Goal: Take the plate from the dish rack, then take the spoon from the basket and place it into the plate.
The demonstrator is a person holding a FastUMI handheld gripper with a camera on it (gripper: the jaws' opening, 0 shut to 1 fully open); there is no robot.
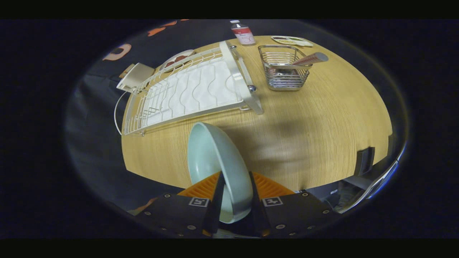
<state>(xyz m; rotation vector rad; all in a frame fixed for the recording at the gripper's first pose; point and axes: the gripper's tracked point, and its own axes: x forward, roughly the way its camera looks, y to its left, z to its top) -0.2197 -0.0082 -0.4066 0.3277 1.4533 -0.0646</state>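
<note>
Clearly the gripper [235,193] is clamping both fingers on the rim of the pale green round ceramic plate [215,161], carrying it on edge above the light wooden table [315,125], just in front of the white wire dish rack [190,89], so the first step is looking nearly finished. Next, I judge, the plate is needing to be laid flat on bare table before the fingers are letting go and heading for the spoon [310,59], which is leaning in the square chrome wire basket [285,68] beyond.
</note>
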